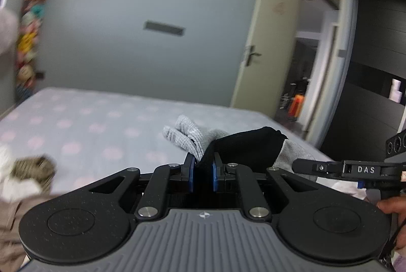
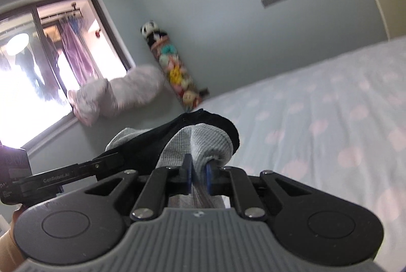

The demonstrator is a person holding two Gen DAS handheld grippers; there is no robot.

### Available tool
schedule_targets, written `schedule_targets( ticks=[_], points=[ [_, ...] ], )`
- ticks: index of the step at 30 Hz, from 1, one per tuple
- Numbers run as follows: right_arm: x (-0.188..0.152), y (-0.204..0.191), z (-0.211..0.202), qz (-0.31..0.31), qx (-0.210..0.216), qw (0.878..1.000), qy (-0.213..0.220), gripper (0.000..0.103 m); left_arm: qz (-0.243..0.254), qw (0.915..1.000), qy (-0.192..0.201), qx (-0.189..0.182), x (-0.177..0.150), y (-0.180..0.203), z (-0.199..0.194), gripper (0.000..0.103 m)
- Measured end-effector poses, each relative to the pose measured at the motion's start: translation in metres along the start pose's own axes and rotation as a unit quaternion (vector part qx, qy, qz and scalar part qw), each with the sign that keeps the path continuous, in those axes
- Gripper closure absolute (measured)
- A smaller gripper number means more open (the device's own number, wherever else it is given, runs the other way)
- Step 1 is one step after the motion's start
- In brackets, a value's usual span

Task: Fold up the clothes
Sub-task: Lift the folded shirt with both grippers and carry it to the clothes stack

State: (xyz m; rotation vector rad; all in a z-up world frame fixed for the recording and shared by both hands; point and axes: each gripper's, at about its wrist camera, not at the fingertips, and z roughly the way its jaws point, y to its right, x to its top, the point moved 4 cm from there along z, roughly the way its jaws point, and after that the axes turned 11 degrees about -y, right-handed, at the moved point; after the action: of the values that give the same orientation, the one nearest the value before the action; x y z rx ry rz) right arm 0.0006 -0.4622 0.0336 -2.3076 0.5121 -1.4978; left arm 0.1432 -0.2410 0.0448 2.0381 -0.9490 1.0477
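Observation:
In the left wrist view my left gripper (image 1: pixel 203 171) is shut on a black sock (image 1: pixel 243 148), held up over the bed (image 1: pixel 88 124). Grey ribbed knit socks (image 1: pixel 184 134) hang with it; one end reaches right to my right gripper (image 1: pixel 304 168). In the right wrist view my right gripper (image 2: pixel 199 171) is shut on the grey ribbed sock (image 2: pixel 203 142). The black sock (image 2: pixel 203 121) lies across it just beyond the fingers. My left gripper (image 2: pixel 104 161) comes in from the left and meets the same bundle.
A loose pile of clothes (image 1: pixel 30 170) lies at the bed's near left. Beyond the bed are an open door (image 1: pixel 266 43) and a dark wardrobe (image 1: pixel 375 68). A column of plush toys (image 2: pixel 175 71), a pink bundle (image 2: pixel 121 91) and a window (image 2: pixel 50 56) fill the corner.

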Motion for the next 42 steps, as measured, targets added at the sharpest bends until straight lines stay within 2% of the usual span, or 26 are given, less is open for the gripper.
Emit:
schedule_targets(
  ticks=[5, 10, 16, 23, 29, 33, 36, 40, 42],
  points=[
    [0.036, 0.012, -0.084, -0.018, -0.032, 0.998, 0.046, 0.091, 0.037, 0.9972, 0.026, -0.059, 0.036, 0.072, 0.001, 0.092],
    [0.057, 0.031, -0.185, -0.031, -0.078, 0.992, 0.096, 0.091, 0.08, 0.988, 0.044, -0.125, 0.062, 0.153, 0.009, 0.092],
    [0.058, 0.057, -0.303, -0.043, -0.154, 0.977, 0.142, 0.091, 0.122, 0.9699, 0.049, -0.205, 0.078, 0.258, 0.029, 0.092],
    [0.04, 0.102, -0.424, -0.03, -0.248, 0.953, 0.171, 0.091, 0.157, 0.942, 0.028, -0.295, 0.061, 0.375, 0.061, 0.092],
    [0.02, 0.14, -0.475, -0.007, -0.309, 0.939, 0.151, 0.091, 0.169, 0.9157, -0.015, -0.364, 0.03, 0.443, 0.103, 0.092],
    [0.007, 0.166, -0.507, 0.009, -0.349, 0.927, 0.136, 0.091, 0.174, 0.9038, -0.047, -0.388, 0.01, 0.466, 0.135, 0.092],
    [-0.001, 0.187, -0.526, 0.021, -0.375, 0.919, 0.121, 0.091, 0.174, 0.9025, -0.069, -0.388, 0.0, 0.475, 0.165, 0.092],
    [0.001, 0.229, -0.512, 0.038, -0.378, 0.921, 0.089, 0.091, 0.168, 0.9073, -0.094, -0.374, -0.007, 0.475, 0.209, 0.092],
    [0.004, 0.252, -0.498, 0.046, -0.372, 0.924, 0.073, 0.091, 0.166, 0.913, -0.104, -0.358, -0.006, 0.467, 0.233, 0.092]
  ],
)
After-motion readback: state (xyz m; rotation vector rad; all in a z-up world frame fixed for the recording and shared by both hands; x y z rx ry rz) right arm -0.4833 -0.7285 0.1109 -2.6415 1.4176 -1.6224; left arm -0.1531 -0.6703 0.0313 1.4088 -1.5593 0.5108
